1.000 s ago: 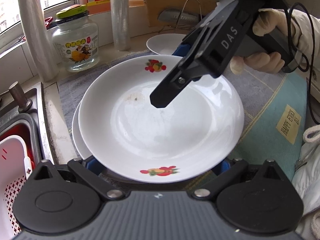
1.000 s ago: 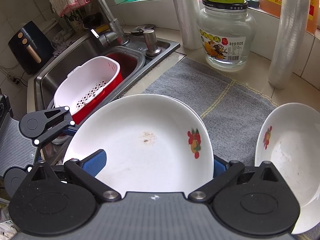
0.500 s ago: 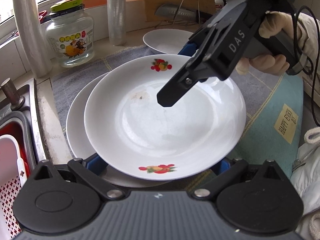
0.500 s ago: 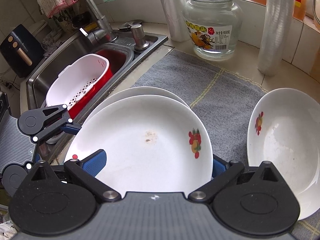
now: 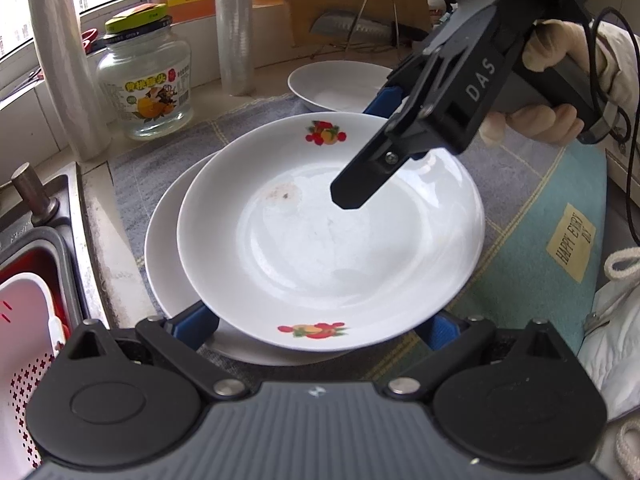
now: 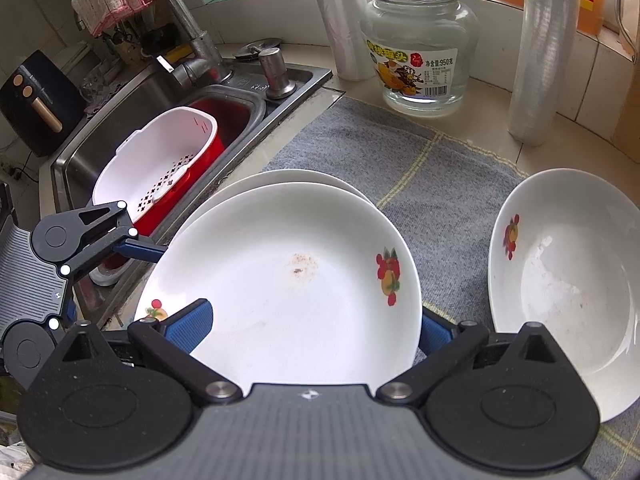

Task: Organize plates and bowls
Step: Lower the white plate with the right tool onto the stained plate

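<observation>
A white plate with fruit prints (image 5: 328, 248) (image 6: 280, 300) lies over a second white plate (image 5: 168, 256) (image 6: 272, 180), shifted right so the lower one's left rim shows. I cannot tell whether the two touch. My left gripper (image 5: 318, 322) is open at the near rim, both blue fingers (image 5: 196, 320) under the upper plate. My right gripper (image 6: 310, 328) is open too, with one finger (image 6: 188, 324) over the plate and the other outside its rim. A third white dish (image 5: 340, 84) (image 6: 568, 280) sits apart on the mat.
A grey and teal mat (image 5: 540, 220) covers the counter. A glass jar (image 5: 146, 92) and two film rolls (image 5: 236, 28) stand by the window. The sink with a white basket (image 6: 160, 160) lies left. A gloved hand (image 5: 552, 48) holds the right gripper. A knife rack (image 5: 360, 28) stands behind.
The upper plate has shifted right relative to the lower plate, whose left rim now shows more. Both grippers have stayed at the plate with their jaws wide.
</observation>
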The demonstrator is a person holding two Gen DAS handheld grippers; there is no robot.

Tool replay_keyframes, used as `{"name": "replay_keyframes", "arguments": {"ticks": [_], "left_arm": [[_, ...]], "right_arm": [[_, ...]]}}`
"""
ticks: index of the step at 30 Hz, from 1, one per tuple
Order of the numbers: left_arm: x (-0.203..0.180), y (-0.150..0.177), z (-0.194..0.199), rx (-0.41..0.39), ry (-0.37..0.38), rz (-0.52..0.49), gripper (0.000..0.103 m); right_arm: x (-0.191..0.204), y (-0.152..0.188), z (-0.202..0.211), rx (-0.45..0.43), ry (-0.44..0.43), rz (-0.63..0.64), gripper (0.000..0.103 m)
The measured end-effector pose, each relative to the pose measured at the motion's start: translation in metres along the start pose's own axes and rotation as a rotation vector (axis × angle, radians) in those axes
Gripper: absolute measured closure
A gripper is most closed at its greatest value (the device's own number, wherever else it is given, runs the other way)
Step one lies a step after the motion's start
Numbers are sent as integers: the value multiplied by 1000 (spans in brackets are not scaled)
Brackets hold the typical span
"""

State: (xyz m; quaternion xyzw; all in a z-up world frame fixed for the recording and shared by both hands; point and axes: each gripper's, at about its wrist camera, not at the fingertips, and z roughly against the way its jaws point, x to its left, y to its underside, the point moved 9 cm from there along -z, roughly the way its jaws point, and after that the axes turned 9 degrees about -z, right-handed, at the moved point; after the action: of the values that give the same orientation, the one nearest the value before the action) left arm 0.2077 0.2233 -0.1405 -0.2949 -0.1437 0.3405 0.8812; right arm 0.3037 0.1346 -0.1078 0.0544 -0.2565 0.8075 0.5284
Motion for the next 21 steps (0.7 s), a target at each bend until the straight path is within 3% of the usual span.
{"name": "replay_keyframes", "arguments": {"ticks": [21], "left_arm": [[1,0,2,8,20,7,1]], "right_arm": [[-3,1,6,6,-17,-45,0]]}}
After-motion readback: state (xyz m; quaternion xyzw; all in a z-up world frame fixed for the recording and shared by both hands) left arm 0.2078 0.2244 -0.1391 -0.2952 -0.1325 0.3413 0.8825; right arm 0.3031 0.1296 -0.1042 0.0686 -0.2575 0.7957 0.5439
